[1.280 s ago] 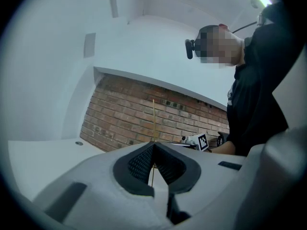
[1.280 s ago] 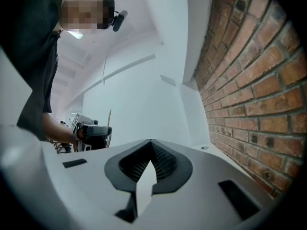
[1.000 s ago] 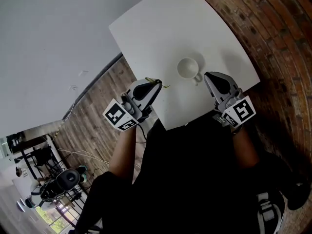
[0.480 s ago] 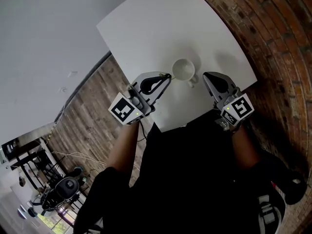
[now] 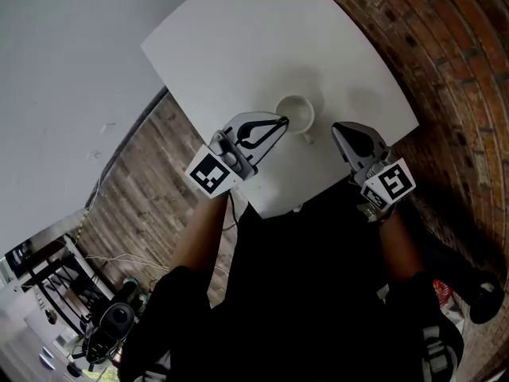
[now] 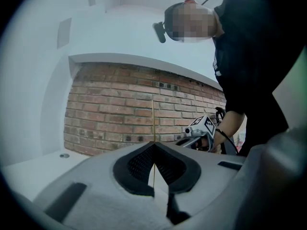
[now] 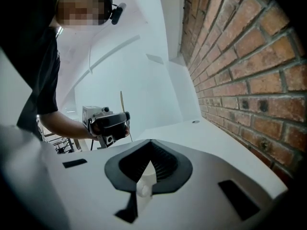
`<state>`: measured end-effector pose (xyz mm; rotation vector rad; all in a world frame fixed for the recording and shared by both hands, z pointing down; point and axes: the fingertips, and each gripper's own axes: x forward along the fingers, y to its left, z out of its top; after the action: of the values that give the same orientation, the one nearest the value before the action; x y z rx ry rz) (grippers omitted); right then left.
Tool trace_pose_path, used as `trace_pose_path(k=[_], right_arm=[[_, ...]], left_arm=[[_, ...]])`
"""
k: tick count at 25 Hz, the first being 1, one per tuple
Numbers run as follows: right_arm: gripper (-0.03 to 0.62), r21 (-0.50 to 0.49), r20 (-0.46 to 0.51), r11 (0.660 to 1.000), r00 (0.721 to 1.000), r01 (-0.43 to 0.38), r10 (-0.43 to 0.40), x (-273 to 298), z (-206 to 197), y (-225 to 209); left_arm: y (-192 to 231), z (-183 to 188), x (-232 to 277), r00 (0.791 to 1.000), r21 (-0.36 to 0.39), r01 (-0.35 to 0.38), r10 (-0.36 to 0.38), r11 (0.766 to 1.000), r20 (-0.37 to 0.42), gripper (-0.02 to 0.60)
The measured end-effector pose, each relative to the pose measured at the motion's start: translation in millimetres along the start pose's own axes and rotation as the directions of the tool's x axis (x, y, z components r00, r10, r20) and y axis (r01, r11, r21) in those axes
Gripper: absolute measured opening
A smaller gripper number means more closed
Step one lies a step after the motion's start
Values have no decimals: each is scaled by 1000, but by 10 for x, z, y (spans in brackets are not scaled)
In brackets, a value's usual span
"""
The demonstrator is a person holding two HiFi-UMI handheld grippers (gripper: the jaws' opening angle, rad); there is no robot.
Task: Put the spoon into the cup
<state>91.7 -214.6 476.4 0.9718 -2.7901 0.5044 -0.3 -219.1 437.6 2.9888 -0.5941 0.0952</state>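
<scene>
**Operator:** Report the left gripper (image 6: 154, 145).

**Technician:** Its jaws are pressing together on the spoon (image 6: 153, 119). They are pinching the thin handle. The spoon is standing upright, with the handle rising above the pads and running down between them.

**Operator:** Where is the spoon sitting relative to the cup?

**Technician:** In the head view the left gripper's tips are hovering at the left rim of the cup (image 5: 296, 111). The spoon's lower end is too small to make out there. Whether it is reaching inside the cup cannot be told.

**Operator:** Report the right gripper (image 7: 151, 143).

**Technician:** Its jaw tips are meeting. A white shape is showing in the gap behind the tips, and what it is cannot be told. In the head view this gripper is pointing at the cup's right side, close beside it and apart from it.

**Operator:** Describe the surroundings.

**Technician:** The cup is standing upright on the white table (image 5: 238, 46), near its front edge and between the two grippers. A brick wall (image 6: 120, 114) is running along the table's right side. A wood floor (image 5: 151, 181) is showing off its left side.
</scene>
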Motion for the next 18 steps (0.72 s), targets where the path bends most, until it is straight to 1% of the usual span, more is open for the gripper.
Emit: trace_pose_path(k=[3,4,7,9,13,16,18], right_arm=[[5,12,-18,1000,1000,6,-6,28,-90,-4],[5,16,-23,1000,1000,8,-8,38,-117,-2],[5,16,-41,1000,999,13,-12,45,-179,36],[5,17,-48,1000,999,17,-17,34,-212,60],[5,28,-61,999,998,31,-29,-23,-279,66],[5,31,-75,999,997,32,-29,-47,-322,83],[5,31,-78,999,996,34,-31,-50,-338,82]], left_arm=[[-10,-150,72,999,-5,3,-3,1000,-37,15],[-21,-184,99,999,13,9,-8,1000,-43,15],[-96,-230,177,998,110,54,-51,992,-30,15],[-136,-278,205,997,144,69,-66,987,-31,15],[-154,-395,263,997,185,60,-49,981,-64,15],[-142,-453,287,997,185,46,-34,982,-68,15],[-134,-515,304,996,195,39,-22,980,-90,15]])
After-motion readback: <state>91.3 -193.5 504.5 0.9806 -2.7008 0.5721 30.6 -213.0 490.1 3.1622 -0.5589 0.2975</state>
